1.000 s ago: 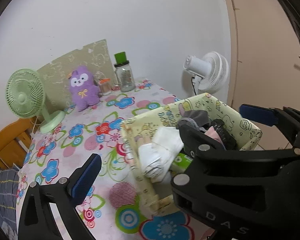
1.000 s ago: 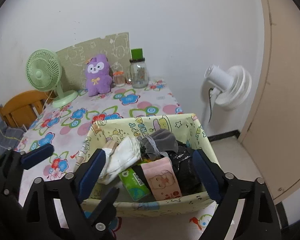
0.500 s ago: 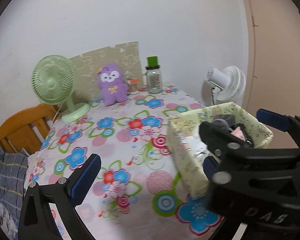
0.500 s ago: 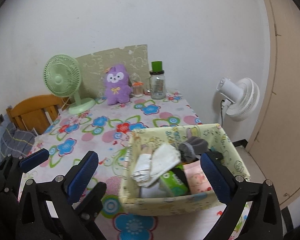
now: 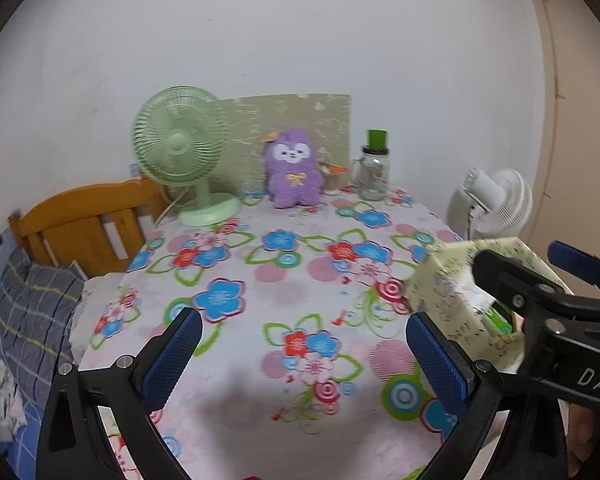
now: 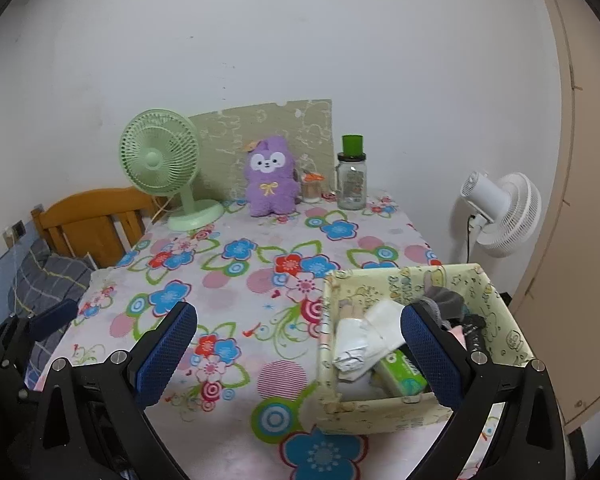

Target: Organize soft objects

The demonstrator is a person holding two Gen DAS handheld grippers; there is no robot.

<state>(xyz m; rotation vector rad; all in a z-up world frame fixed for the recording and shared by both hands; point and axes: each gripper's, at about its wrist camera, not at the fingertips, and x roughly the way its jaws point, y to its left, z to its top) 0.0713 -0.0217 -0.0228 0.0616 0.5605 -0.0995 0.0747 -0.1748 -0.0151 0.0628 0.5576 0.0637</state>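
Observation:
A pale yellow fabric box stands on the near right of the flowered table; it also shows in the left wrist view. It holds white cloth, grey socks and a green tissue pack. A purple plush toy sits upright at the back of the table, also in the left wrist view. My left gripper is open and empty over the near table. My right gripper is open and empty, its right finger in front of the box.
A green desk fan stands back left. A glass jar with a green lid and a small jar stand beside the plush. A patterned board leans on the wall. A white fan stands off the table's right. A wooden bed frame is left.
Both grippers have pulled back and swung left, away from the box. The box now sits at the right of both views. Both grippers stay open.

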